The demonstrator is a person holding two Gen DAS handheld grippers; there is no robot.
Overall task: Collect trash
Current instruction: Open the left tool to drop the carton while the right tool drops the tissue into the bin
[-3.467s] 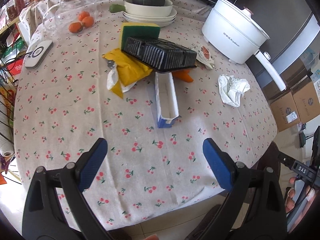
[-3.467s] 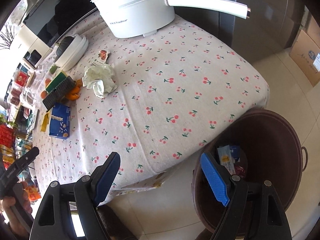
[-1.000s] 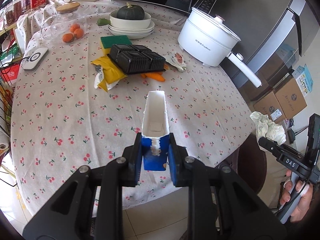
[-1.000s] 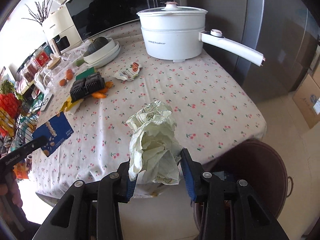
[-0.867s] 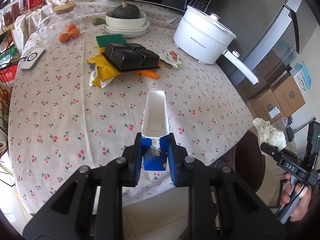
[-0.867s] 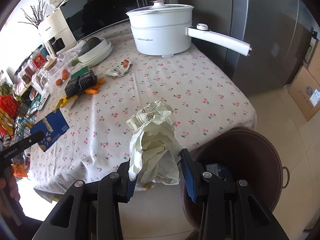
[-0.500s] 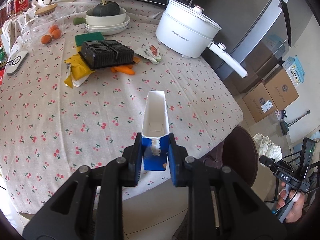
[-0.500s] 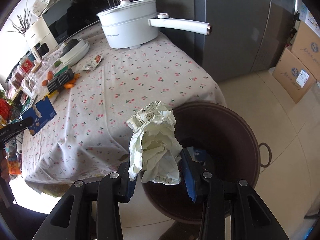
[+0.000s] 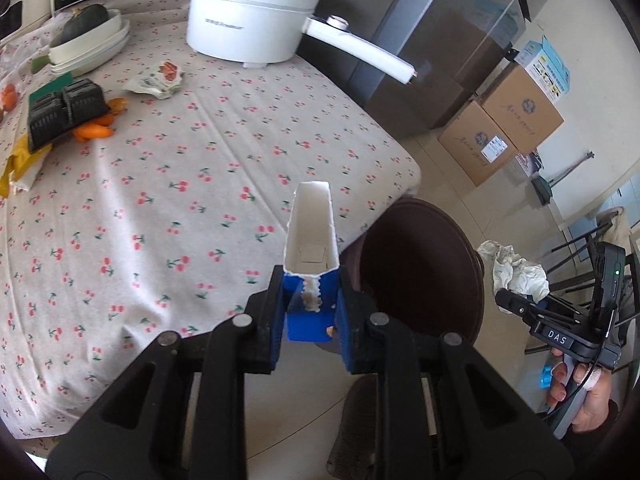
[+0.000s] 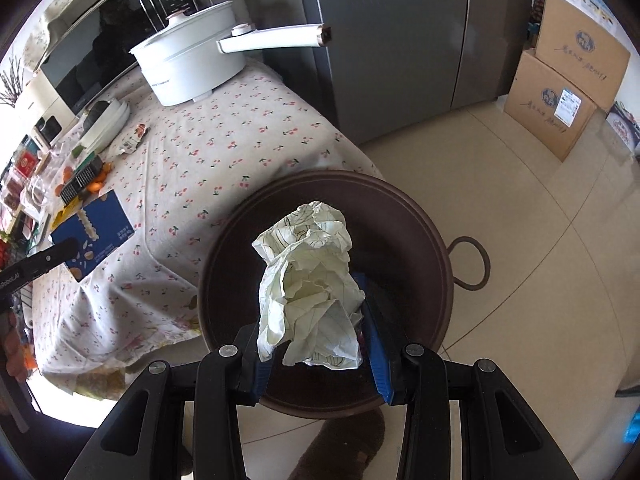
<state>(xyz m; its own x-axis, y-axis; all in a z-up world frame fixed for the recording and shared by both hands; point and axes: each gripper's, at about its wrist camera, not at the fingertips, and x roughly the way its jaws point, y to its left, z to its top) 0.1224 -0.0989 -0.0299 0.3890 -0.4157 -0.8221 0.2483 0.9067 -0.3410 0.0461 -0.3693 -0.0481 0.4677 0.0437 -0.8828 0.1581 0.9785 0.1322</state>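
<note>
My left gripper [image 9: 310, 320] is shut on an open blue and white carton [image 9: 310, 240] and holds it above the table's edge, next to the brown trash bin [image 9: 420, 272]. The carton also shows in the right wrist view [image 10: 94, 236]. My right gripper [image 10: 320, 356] is shut on a crumpled white paper [image 10: 308, 284] and holds it right over the open brown bin [image 10: 416, 240]. The paper also shows in the left wrist view [image 9: 516, 272], beyond the bin.
The cherry-print table [image 9: 160, 184] carries a white pot [image 9: 252, 12] with a long handle, a snack wrapper [image 9: 158, 80], a black tray [image 9: 64, 110] over orange peels, a yellow bag [image 9: 22, 160] and stacked bowls [image 9: 92, 40]. Cardboard boxes [image 10: 560, 88] stand by the grey fridge [image 10: 400, 40].
Both grippers have swung right, away from the table. The paper has moved from over the table's edge to above the bin. The carton has come near the bin.
</note>
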